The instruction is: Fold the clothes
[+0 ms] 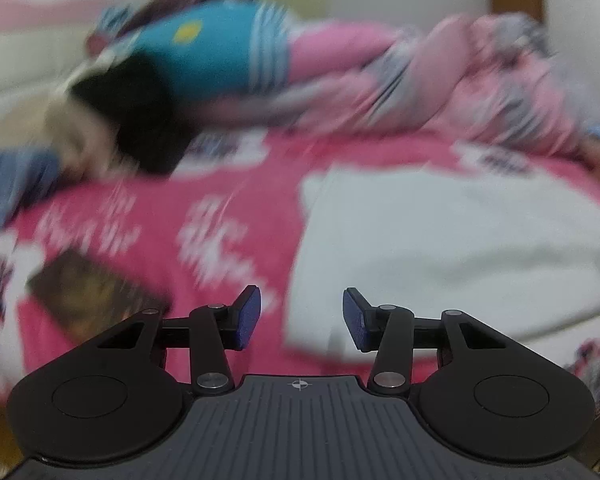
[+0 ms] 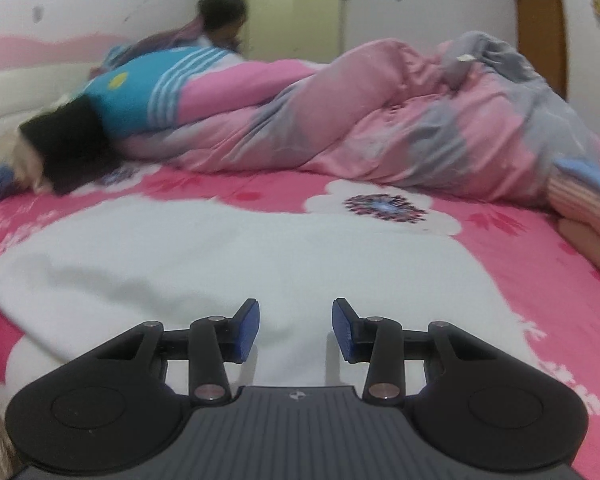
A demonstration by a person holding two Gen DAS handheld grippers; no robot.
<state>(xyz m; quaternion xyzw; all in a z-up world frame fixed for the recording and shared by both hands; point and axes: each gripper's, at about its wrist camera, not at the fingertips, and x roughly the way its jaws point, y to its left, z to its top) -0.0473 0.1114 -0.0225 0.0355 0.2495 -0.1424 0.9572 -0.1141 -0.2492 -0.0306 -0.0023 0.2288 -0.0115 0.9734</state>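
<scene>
A white garment (image 2: 240,264) lies spread flat on the pink flowered bed sheet (image 2: 540,248). In the left wrist view the same white garment (image 1: 440,240) fills the right half, its left edge running down the middle of the frame. My left gripper (image 1: 302,318) hovers open over that left edge, nothing between its blue pads. My right gripper (image 2: 296,330) is open too, low over the near part of the garment, with only white cloth showing between the fingers. The left view is blurred by motion.
A rumpled pink and grey quilt (image 2: 400,120) lies across the back of the bed. A pile of clothes, blue striped (image 2: 140,92) and black (image 2: 68,140), sits at the back left. A dark brown folded item (image 1: 96,296) lies at the near left. A person (image 2: 220,20) is behind the bed.
</scene>
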